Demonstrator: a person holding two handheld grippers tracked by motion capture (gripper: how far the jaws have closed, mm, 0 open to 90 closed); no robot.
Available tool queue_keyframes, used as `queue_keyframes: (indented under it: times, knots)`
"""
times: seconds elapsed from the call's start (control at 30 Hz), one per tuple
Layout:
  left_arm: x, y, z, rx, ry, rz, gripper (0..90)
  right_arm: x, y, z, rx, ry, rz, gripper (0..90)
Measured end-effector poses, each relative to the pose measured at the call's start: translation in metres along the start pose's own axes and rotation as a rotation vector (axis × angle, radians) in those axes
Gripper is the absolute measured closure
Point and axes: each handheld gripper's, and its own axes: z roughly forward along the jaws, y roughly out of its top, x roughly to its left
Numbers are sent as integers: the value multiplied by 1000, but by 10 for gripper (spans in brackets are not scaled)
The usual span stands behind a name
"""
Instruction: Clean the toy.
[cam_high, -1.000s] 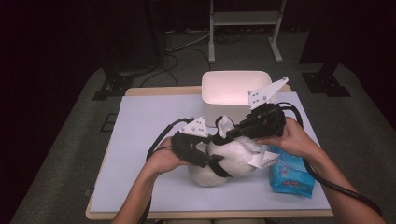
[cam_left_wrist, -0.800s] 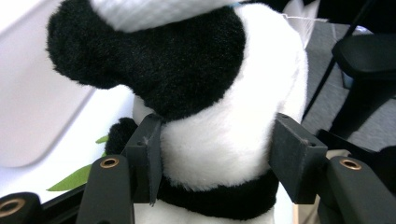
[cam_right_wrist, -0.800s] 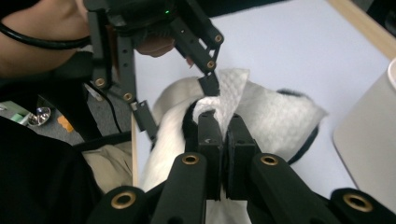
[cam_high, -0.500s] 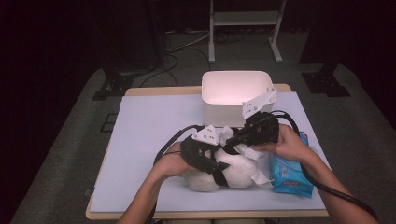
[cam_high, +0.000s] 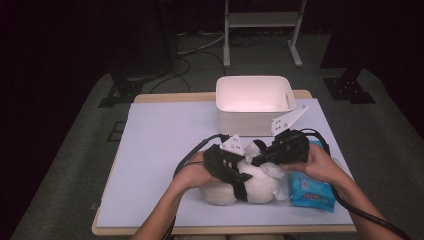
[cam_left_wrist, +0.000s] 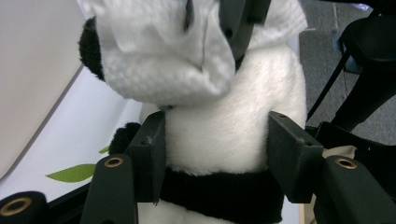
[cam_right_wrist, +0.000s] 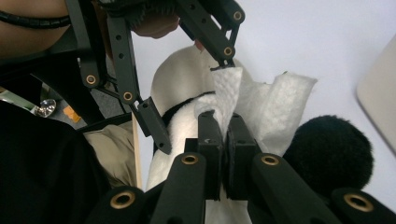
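Pale mat on table (cam_high: 160, 150), white bin (cam_high: 254, 102) at back. Left gripper (cam_left_wrist: 215, 154) clamps panda plush (cam_high: 240, 185) at the body, pinning it mid-table near front edge. Right gripper (cam_right_wrist: 223, 154) pinches a wipe (cam_right_wrist: 233, 93) against its head, likely cleaning. Wipe pack (cam_high: 311, 189) beside.

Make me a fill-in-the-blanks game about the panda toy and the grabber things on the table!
1. The left gripper squeezes the body of the plush ____ lying on the table.
2. The right gripper is shut on a white ____, held against the toy.
3. Behind the toy stands a white ____, its top open.
4. The pack of wipes beside the toy is coloured ____.

Missing words: panda; wipe; bin; blue
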Motion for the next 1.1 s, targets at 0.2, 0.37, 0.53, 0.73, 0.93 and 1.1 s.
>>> queue_keyframes:
  times: [0.2, 0.37, 0.53, 0.73, 0.93, 1.1]
  knots:
    - [2, 0, 2, 21, 1, -1, 374, -9, -17, 2, 6, -10, 44, 863]
    - [3, -8, -6, 54, 19, -4, 316, -13, -26, 1, -14, 15, 66, 864]
    - [5, -20, -18, 34, 38, -27, 297, -10, -24, 2, 4, 12, 55, 862]
    - [6, -24, -16, 45, 51, -26, 315, -6, -8, 10, 41, -8, 8, 859]
    - [6, -24, -16, 41, 48, -26, 317, 0, 8, 27, 91, -5, -38, 858]
    - [7, -26, -22, 28, 39, -31, 302, 0, 11, 30, 105, -4, -52, 857]
